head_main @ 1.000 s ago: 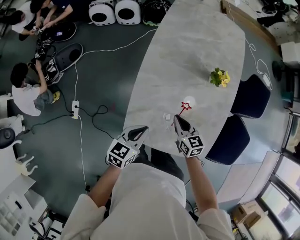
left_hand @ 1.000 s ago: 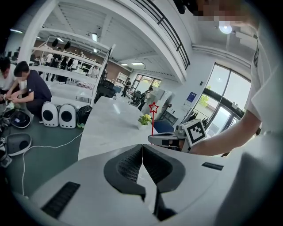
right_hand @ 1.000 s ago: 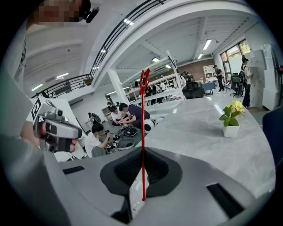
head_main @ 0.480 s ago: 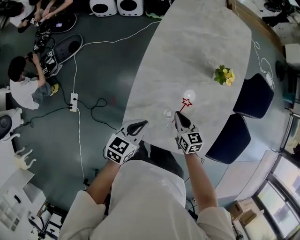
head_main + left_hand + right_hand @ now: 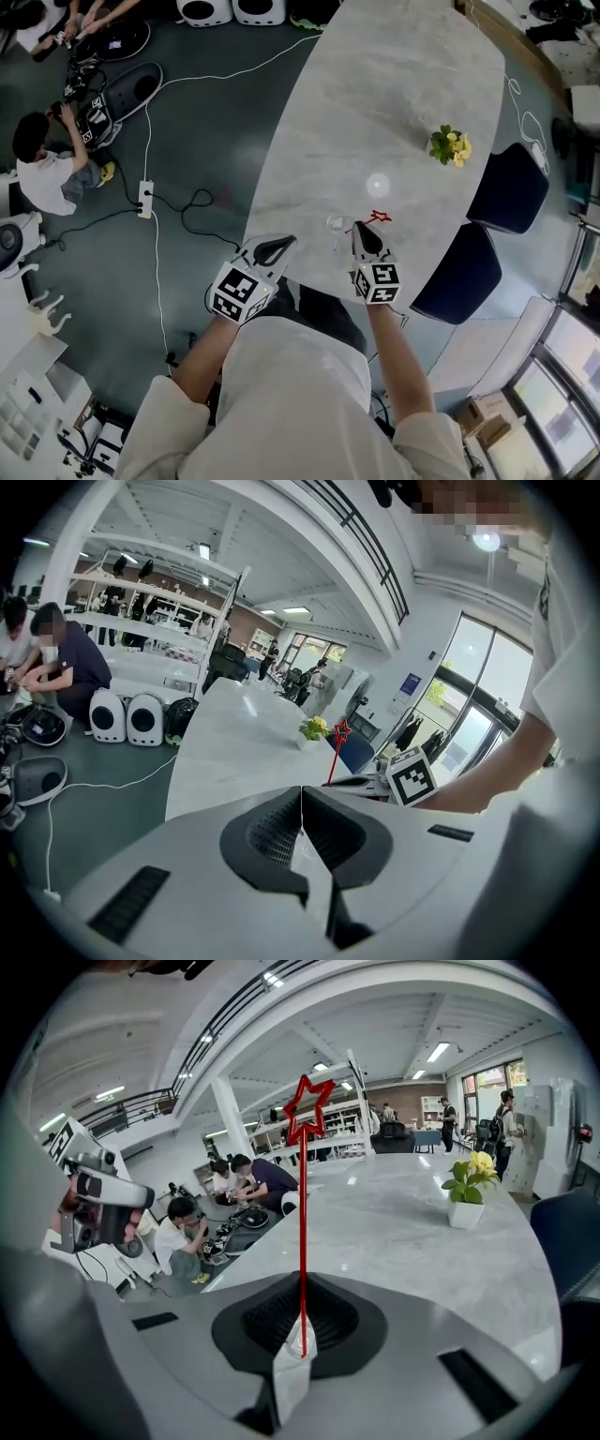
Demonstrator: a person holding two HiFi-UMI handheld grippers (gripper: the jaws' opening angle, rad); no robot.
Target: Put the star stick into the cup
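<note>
Star stick point(image 5: 302, 1232) stands upright, pinched at its base by the right gripper point(image 5: 358, 231), seemingly poised for the clear cup point(image 5: 336, 225) just beside. Left gripper point(image 5: 281, 246) hangs closed and empty.

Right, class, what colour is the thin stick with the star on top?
Red: the thin star-topped stick shows best in the right gripper view.

a long table point(image 5: 375, 84) with a pale grey, marble-like top and rounded ends carries only few things. a small plant point(image 5: 446, 148) with yellow flowers stands in a white pot close to the right edge in the head view. a clear cup point(image 5: 336, 224) stands upright near the near edge, well apart from the plant.
</note>
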